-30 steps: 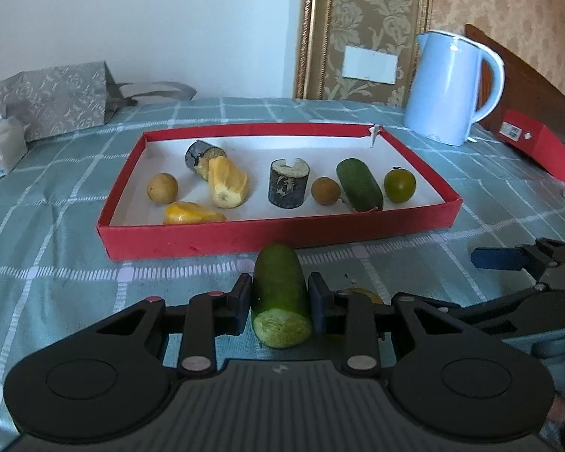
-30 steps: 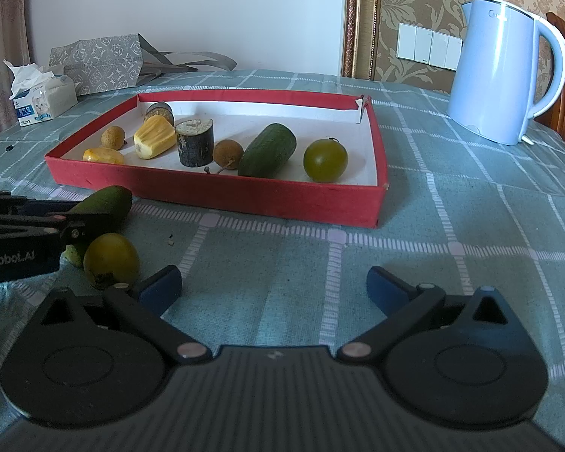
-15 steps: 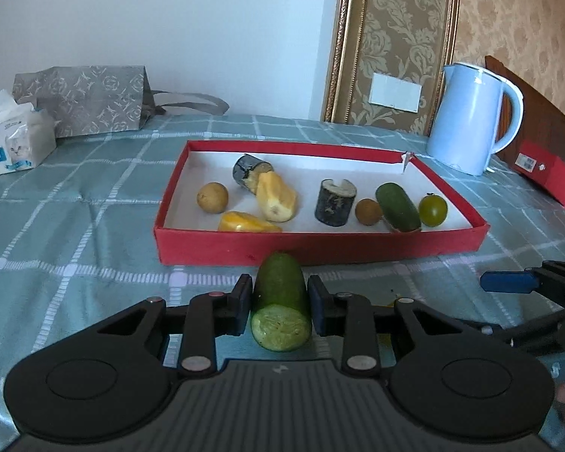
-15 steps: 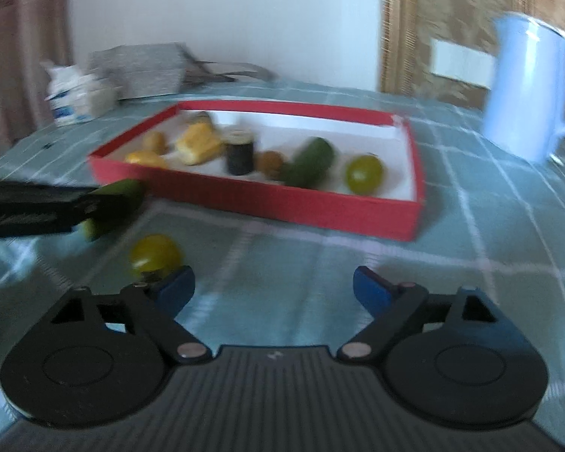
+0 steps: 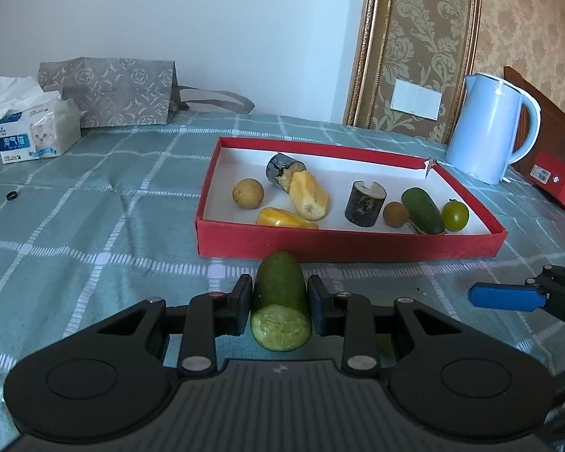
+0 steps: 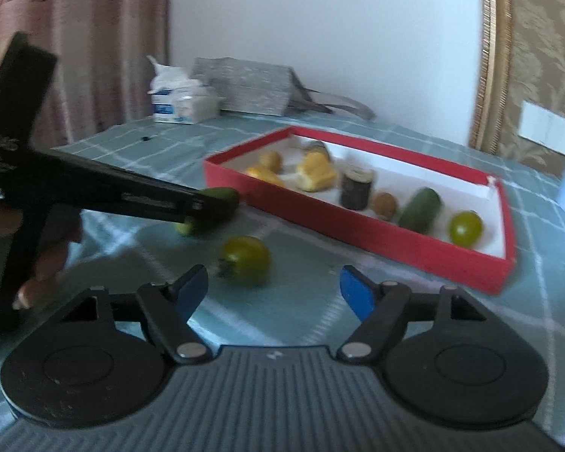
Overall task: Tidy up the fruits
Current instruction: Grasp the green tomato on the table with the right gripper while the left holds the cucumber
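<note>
My left tool (image 5: 280, 303) stays clamped on the cucumber half (image 5: 280, 303), tray (image 5: 350, 243) now farther right | my right tool (image 6: 273, 290) closing, empty, green tomato (image 6: 245, 260) just ahead | checked-cloth bench (image 5: 94, 226), kettle (image 5: 486, 128), patterned wall.

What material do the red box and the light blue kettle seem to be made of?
Red box: probably cardboard, matte red outside and white inside; one far corner looks torn. Light blue kettle: likely plastic, smooth with a soft sheen, though coated metal is possible.
</note>
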Available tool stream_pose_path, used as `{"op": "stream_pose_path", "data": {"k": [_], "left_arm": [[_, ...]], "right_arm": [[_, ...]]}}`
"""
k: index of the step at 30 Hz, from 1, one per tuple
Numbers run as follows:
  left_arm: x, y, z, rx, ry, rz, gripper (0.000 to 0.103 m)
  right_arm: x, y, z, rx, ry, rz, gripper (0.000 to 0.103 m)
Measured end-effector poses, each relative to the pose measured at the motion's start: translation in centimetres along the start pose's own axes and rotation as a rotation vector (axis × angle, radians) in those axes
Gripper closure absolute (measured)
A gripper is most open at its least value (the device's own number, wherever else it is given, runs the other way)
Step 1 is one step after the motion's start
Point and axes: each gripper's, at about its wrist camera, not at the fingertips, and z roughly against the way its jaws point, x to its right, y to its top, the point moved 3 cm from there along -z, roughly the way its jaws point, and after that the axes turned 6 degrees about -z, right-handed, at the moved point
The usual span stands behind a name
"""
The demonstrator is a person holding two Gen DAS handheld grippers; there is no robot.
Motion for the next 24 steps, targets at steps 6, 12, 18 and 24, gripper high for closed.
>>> {"op": "stream_pose_path", "data": {"k": [6, 12, 18, 24], "left_arm": [[-0.3, 0.0, 0.2, 0.004, 0.007, 0.013, 0.072], [-1.2, 0.0, 0.5, 0.011, 0.026, 0.049, 0.072], [-1.3, -0.1, 0.4, 0.003, 0.024, 0.059, 0.072], [-1.2, -0.2, 0.3, 0.001, 0.026, 0.056, 0.072]], "right_arm": [[-1.6, 0.6, -1.9, -0.027, 0.013, 0.025, 0.041], [-1.9, 1.1, -4.1, -0.076, 0.052, 0.007, 0.062], [-2.2, 1.3, -4.5, -0.074, 0.032, 0.01, 0.07], [-1.5, 1.3, -4.4, -0.072, -0.019, -0.024, 0.07]]}}
